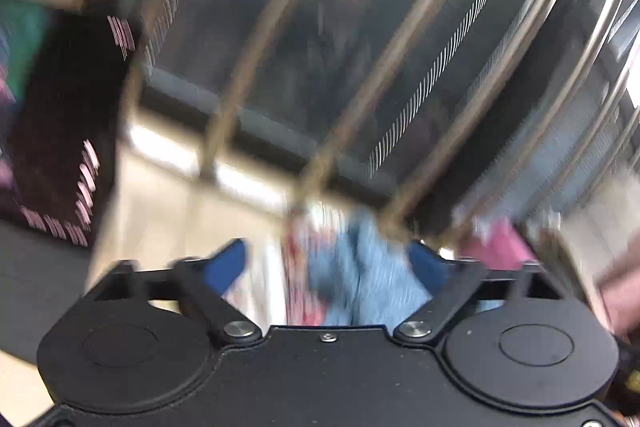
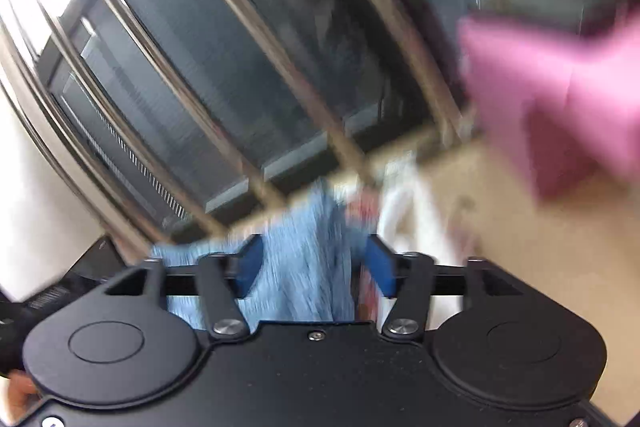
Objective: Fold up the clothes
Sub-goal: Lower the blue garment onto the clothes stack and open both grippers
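Plainly, both views are smeared by motion, so little can be judged with confidence. Nearest, the left gripper (image 1: 332,267) has its blue pads spread wide, with a light blue denim-like garment (image 1: 360,279) lying between them but apparently not pinched. The right gripper (image 2: 316,267) is also spread, less widely, and the same blue garment (image 2: 300,267) sits in its gap with no pad clearly pressing it. The cloth rests on a pale tabletop (image 2: 540,267), bunched rather than flat, alongside white and red fabric (image 2: 400,195) just beyond. I would judge the folding unfinished: no neat fold shows. Farther off, a pink cloth (image 2: 560,99) lies apart to the right. No basket or bin can be made out. Behind stand window railings (image 1: 260,39).
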The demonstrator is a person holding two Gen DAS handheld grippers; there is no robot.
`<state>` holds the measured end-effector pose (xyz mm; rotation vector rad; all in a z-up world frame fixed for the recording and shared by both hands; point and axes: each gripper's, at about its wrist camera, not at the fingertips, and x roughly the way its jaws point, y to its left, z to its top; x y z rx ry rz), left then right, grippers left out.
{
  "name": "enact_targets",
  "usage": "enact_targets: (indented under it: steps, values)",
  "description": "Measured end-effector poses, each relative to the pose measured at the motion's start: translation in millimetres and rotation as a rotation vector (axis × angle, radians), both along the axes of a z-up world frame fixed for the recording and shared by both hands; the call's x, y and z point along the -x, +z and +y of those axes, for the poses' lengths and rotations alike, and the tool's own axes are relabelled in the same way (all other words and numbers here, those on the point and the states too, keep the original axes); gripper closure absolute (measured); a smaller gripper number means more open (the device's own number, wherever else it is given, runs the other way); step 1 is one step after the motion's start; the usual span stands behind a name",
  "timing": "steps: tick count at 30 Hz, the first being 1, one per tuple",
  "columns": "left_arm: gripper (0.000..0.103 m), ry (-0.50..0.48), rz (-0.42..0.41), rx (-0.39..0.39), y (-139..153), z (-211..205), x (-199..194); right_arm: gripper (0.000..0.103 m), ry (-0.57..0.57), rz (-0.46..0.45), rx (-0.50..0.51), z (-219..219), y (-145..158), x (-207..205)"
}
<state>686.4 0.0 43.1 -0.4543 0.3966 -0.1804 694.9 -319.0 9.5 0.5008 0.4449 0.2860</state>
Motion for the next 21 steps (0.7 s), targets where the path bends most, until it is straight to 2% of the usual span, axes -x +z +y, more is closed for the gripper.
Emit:
enact_targets:
  steps: [3,4,5,6,7,8,11,13,15,17,19,21]
  values:
    - [0.02,-0.03,-0.079,-0.061,12.1,-14.4,12.8,0.04,-0.033,-0.167,0.104,14.9,26.0,27.3]
    - [0.031,-0.049,-0.081,-0.076,13.2,-22.3,13.4,0.044,-0.018,-0.183,0.13,23.2,28.8,29.4]
    - [0.046,-0.072,-0.073,-0.09,12.7,-30.8,11.7,0.057,-0.003,-0.182,0.152,31.9,29.2,28.6]
    - [0.055,-0.083,-0.048,-0.113,10.3,-39.1,7.6,0.066,0.012,-0.177,0.173,40.1,28.7,26.7]
    - [0.071,-0.089,-0.016,-0.138,7.2,-47.2,2.6,0.078,0.021,-0.16,0.191,47.4,25.3,22.3]
    - [0.077,-0.08,0.022,-0.162,3.1,-53.3,-3.2,0.078,0.022,-0.137,0.207,53.9,19.6,17.1]
    - [0.079,-0.028,0.08,-0.18,-15.2,-53.3,-12.0,0.081,-0.014,-0.069,0.255,64.0,-1.9,3.0]
    - [0.08,-0.011,0.087,-0.185,-26.7,-50.0,-15.3,0.086,-0.038,-0.028,0.24,58.1,-16.2,-4.9]
    - [0.08,-0.035,0.086,-0.152,-34.1,-41.9,-17.2,0.092,-0.042,0.018,0.188,45.7,-23.3,-11.5]
    - [0.08,-0.055,0.079,-0.132,-34.4,-37.4,-17.3,0.092,-0.045,0.06,0.143,35.1,-30.5,-18.1]
    - [0.079,-0.063,0.072,-0.122,-31.4,-35.4,-16.8,0.092,-0.038,0.062,0.135,32.9,-32.7,-18.2]
    - [0.069,-0.072,0.07,-0.087,-23.3,-31.7,-12.6,0.085,-0.038,0.043,0.126,32.7,-27.1,-14.6]
